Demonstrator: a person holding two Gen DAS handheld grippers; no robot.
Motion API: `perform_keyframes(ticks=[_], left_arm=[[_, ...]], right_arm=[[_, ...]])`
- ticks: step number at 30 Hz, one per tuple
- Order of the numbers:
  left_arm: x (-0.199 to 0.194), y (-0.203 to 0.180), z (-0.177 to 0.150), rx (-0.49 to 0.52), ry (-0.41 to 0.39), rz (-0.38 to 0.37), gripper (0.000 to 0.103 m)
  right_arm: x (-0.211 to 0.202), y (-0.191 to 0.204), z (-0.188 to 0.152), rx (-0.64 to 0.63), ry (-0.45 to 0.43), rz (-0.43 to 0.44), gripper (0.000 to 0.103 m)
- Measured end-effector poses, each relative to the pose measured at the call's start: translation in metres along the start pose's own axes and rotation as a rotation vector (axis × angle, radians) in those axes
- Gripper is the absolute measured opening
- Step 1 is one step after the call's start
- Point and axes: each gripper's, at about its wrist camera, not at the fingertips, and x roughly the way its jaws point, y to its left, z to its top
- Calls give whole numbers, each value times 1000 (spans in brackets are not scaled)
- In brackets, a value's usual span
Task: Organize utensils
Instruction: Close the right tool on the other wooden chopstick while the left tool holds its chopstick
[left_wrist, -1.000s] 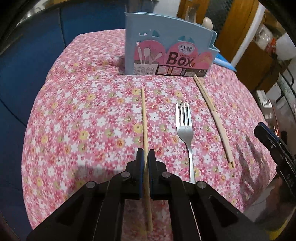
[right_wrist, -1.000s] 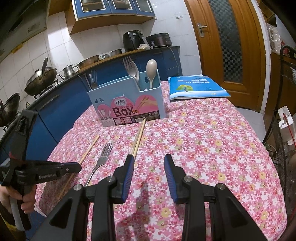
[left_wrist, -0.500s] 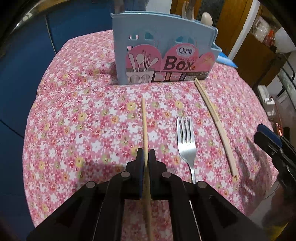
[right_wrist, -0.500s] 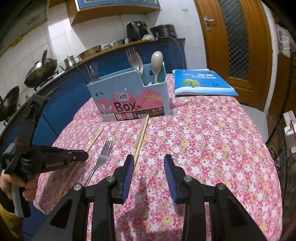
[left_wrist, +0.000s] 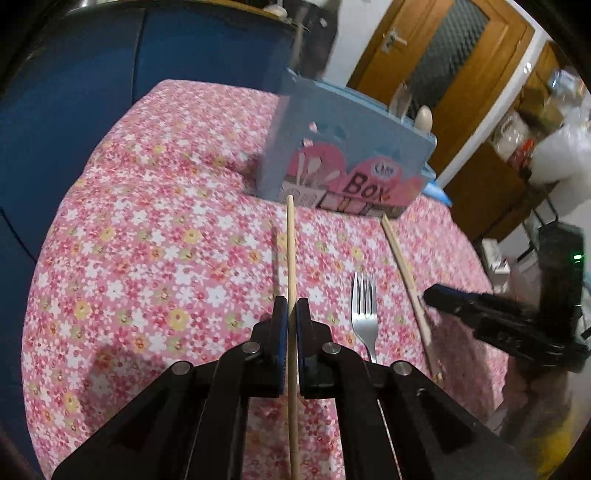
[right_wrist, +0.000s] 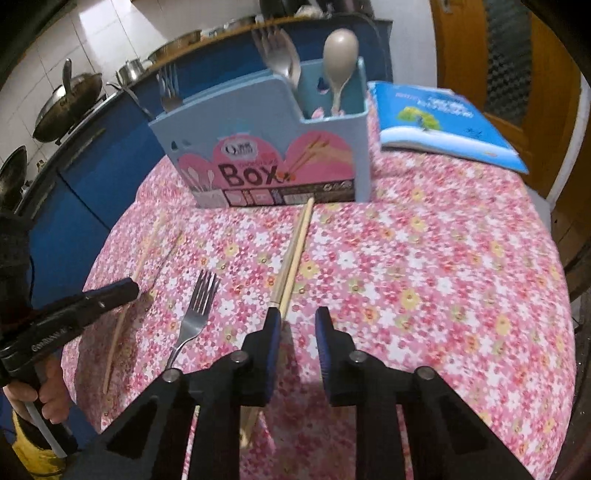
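Between left tool (left_wrist: 290, 314) pads, chopstick (left_wrist: 291, 258) clamped

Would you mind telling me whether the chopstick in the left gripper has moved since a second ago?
Yes. The chopstick, clamped in the left gripper, has lifted off the tablecloth; its shadow now lies apart from it, and its tip reaches nearer the blue utensil box.

Black grippers — blue-padded fingers (right_wrist: 272, 332)

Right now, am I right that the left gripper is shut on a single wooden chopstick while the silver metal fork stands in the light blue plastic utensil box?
Not quite: the left wrist view shows the silver metal fork lying flat on the flowered tablecloth, in front of the light blue plastic utensil box. The left gripper is indeed shut on a single wooden chopstick.
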Motion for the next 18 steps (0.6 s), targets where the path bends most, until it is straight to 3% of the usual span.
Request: perform_keyframes(ticks=[6,18], left_arm=[[-9,7,3,-3,-46,-11,2],[-10,5,5,3,-48,-31,2]], right_arm=[[10,10,10,-29,55,-35,19],[35,16,44,-48,200,-64,17]])
